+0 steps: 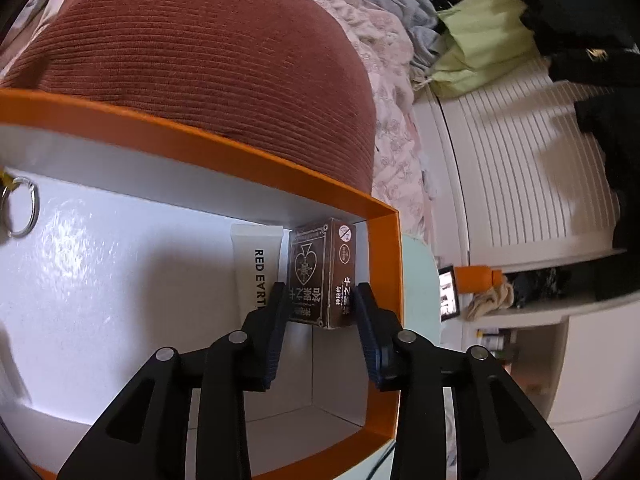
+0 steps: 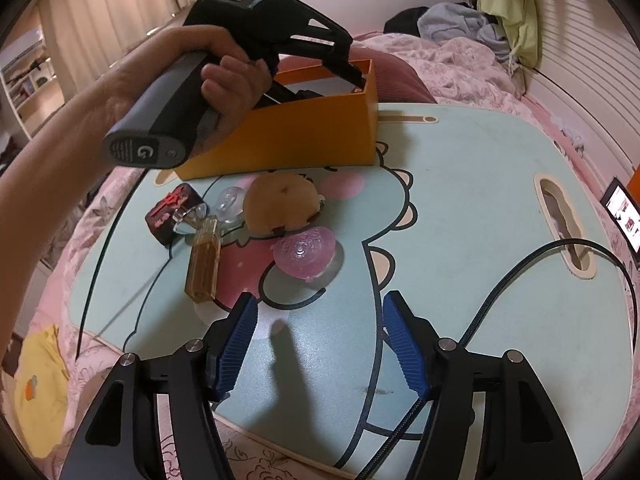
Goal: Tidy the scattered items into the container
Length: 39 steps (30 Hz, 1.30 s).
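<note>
Your left gripper (image 1: 320, 300) was down inside the orange box (image 1: 384, 264), fingers straddling the brown card pack (image 1: 322, 272); I couldn't tell whether the pads actually pressed on it. The pack sat in the box's corner beside a white tube (image 1: 256, 264). Your right gripper (image 2: 316, 320) hung over the table (image 2: 460, 216), fingers spread, nothing between them. Perfume bottle (image 2: 204, 260) and pink ball (image 2: 306, 250) lay outside the box.

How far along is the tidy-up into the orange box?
Done: a white tube and a key ring lie inside the orange box. In hand: the left gripper has its fingers either side of a brown card pack in the box corner. Left: a perfume bottle, pink ball, tan plush, clear ball and dark red packet on the table. The right gripper is open and empty.
</note>
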### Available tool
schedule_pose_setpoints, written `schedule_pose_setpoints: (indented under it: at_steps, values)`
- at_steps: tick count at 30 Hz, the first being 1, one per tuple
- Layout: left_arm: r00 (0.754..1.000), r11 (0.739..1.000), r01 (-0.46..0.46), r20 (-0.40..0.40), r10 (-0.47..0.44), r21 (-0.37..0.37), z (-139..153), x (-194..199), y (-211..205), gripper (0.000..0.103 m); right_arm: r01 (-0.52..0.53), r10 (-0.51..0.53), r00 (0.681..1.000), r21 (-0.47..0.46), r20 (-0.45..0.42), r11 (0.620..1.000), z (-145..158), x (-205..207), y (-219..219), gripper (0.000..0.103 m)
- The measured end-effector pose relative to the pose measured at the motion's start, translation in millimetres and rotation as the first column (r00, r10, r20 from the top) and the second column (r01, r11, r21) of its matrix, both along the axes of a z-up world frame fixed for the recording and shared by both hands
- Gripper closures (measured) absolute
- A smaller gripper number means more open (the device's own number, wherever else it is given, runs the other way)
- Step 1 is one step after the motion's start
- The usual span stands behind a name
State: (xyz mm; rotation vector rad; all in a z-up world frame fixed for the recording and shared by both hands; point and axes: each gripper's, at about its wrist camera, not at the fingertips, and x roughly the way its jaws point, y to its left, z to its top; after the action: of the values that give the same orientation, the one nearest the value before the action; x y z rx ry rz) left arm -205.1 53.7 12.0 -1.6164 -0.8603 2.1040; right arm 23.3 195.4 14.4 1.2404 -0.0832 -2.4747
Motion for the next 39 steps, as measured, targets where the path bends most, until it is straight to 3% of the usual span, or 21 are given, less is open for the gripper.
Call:
schedule_pose_setpoints:
  at_steps: [4,9,10,12,13,14,17,18,24,32,36,39]
  values:
    - [0.999,0.992,0.019,-0.033,-0.024,-0.122,10.7,3.2,4.4,0.065,-0.001,0.001,1.000,0.001,0.000,1.000,0.2,0.1,-0.4,0.037]
    - [0.997,0.947,0.028,-0.064,-0.051,-0.321,25.9,7.5,12.2,0.064,-0.002,0.002,1.000,0.003,-0.001,1.000,-0.5,0.2,-0.2,0.036]
    - [0.996,0.934,0.032,-0.062,-0.058,-0.355,26.4,5.7,16.0,0.064,-0.002,0.002,1.000,0.003,-0.001,1.000,-0.4,0.4,-0.3,0.036]
    - [0.996,0.873,0.058,-0.031,-0.083,-0.484,19.8,5.0,29.7,0.064,-0.002,0.002,1.000,0.005,-0.001,1.000,-0.7,0.5,-0.5,0.036]
    - [0.994,0.861,0.067,-0.040,-0.101,-0.505,16.9,7.0,33.1,0.063,-0.002,0.002,1.000,0.004,-0.001,1.000,-1.0,0.5,-0.2,0.036]
    - [0.993,0.857,0.070,-0.049,-0.110,-0.511,14.2,8.3,36.2,0.063,-0.002,0.002,1.000,0.002,-0.001,1.000,-0.7,1.0,-0.5,0.035]
    - [0.995,0.894,0.074,-0.034,-0.099,-0.441,5.9,6.0,29.5,0.063,-0.002,0.002,1.000,0.000,0.000,1.000,-0.8,0.5,-0.2,0.035]
    - [0.993,0.894,0.084,-0.037,-0.111,-0.440,4.7,5.0,29.0,0.065,0.000,0.000,1.000,-0.003,-0.001,1.000,-0.7,0.3,0.0,0.035]
    - [0.986,0.855,0.114,-0.046,-0.159,-0.505,7.3,5.5,26.8,0.066,0.000,0.000,1.000,-0.004,-0.001,1.000,-0.3,-0.3,0.0,0.034]
    - [0.990,0.822,0.082,-0.046,-0.130,-0.564,13.5,8.9,18.4,0.067,-0.001,0.001,1.000,-0.001,-0.001,1.000,-0.6,-0.4,0.1,0.033]
    - [0.990,0.882,0.045,-0.094,-0.100,-0.469,28.8,15.6,1.7,0.067,-0.001,0.001,1.000,0.001,-0.001,1.000,-0.7,0.1,-0.3,0.033]
    - [0.988,0.889,0.041,-0.113,-0.103,-0.456,38.1,10.2,1.5,0.067,-0.001,0.001,1.000,0.001,-0.001,1.000,-0.5,0.4,-0.6,0.033]
